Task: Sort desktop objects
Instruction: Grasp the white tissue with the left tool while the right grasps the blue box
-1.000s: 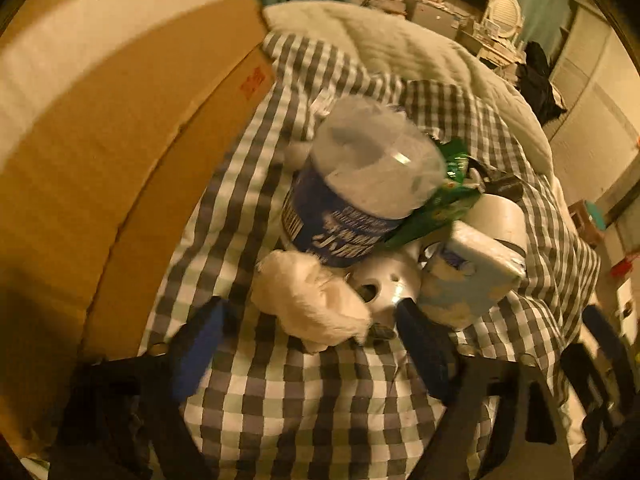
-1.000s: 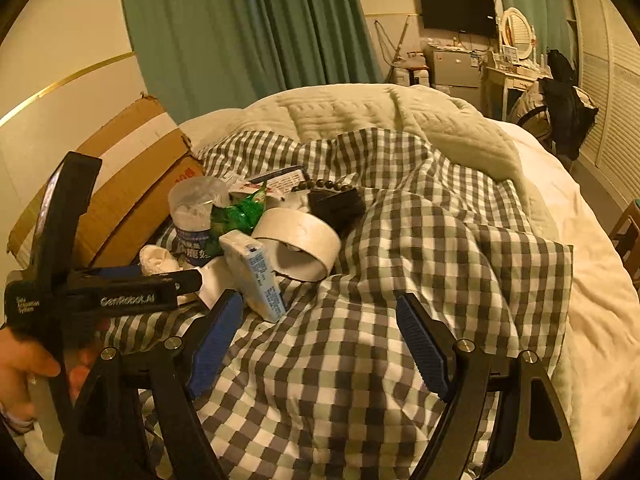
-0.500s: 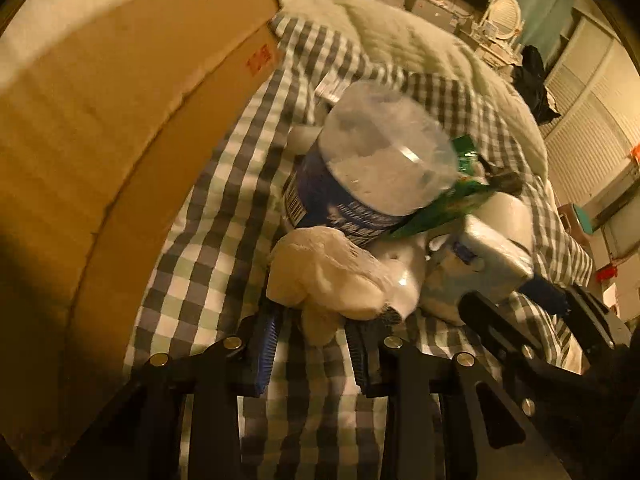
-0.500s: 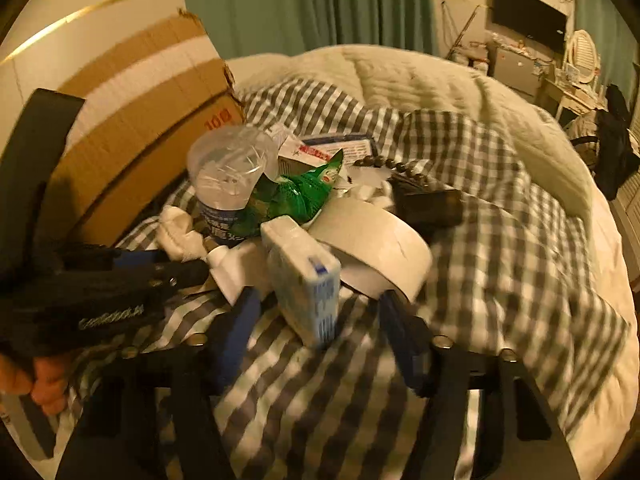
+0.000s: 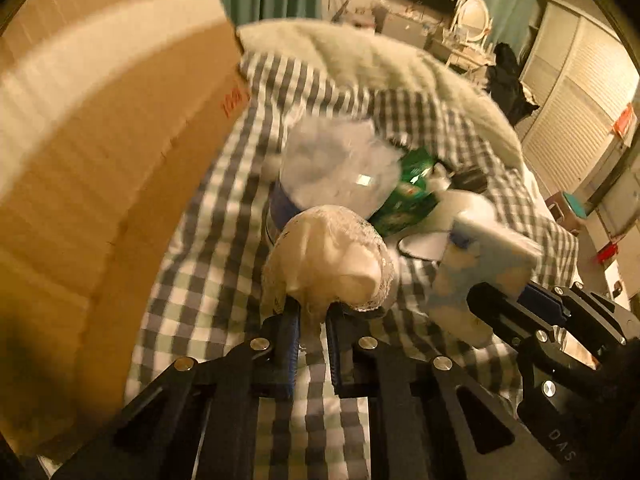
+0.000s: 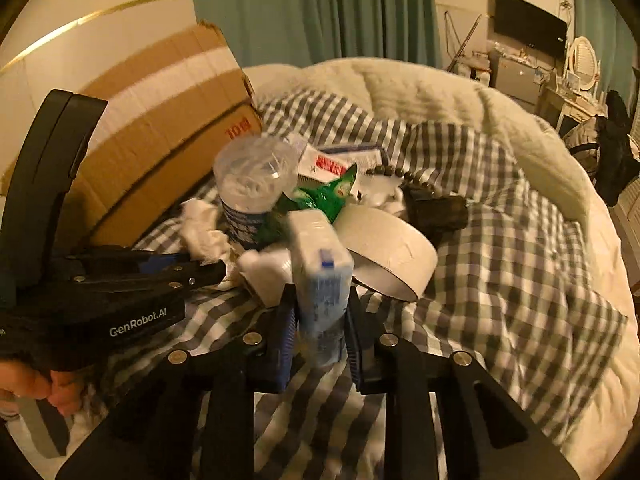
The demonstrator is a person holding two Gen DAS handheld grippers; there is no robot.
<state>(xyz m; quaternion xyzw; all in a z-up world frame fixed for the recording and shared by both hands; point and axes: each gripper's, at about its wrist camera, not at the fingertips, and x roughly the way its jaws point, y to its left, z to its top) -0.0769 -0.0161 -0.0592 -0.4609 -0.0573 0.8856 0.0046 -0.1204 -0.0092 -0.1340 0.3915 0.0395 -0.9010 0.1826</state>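
A pile of objects lies on a checked blanket (image 6: 500, 248). My left gripper (image 5: 312, 316) is shut on a crumpled white tissue wad (image 5: 332, 256), which also shows in the right wrist view (image 6: 204, 228). My right gripper (image 6: 320, 320) is shut on a pale blue tissue pack (image 6: 322, 276); the pack and that gripper appear at the right of the left wrist view (image 5: 480, 268). Behind them stand a clear plastic bottle with a blue label (image 6: 252, 184), a green snack bag (image 6: 324, 196) and a white tape roll (image 6: 392, 256).
A large cardboard box (image 6: 160, 128) stands at the left against the wall. A dark pouch (image 6: 436, 208) with a bead bracelet and a red-and-white card (image 6: 332, 164) lie behind the pile. A cream quilt (image 6: 440, 96) covers the far bed. Furniture stands at the back right.
Both grippers moved in on the pile and closed: the left onto the tissue wad, the right onto the tissue pack. Both were open one second ago.
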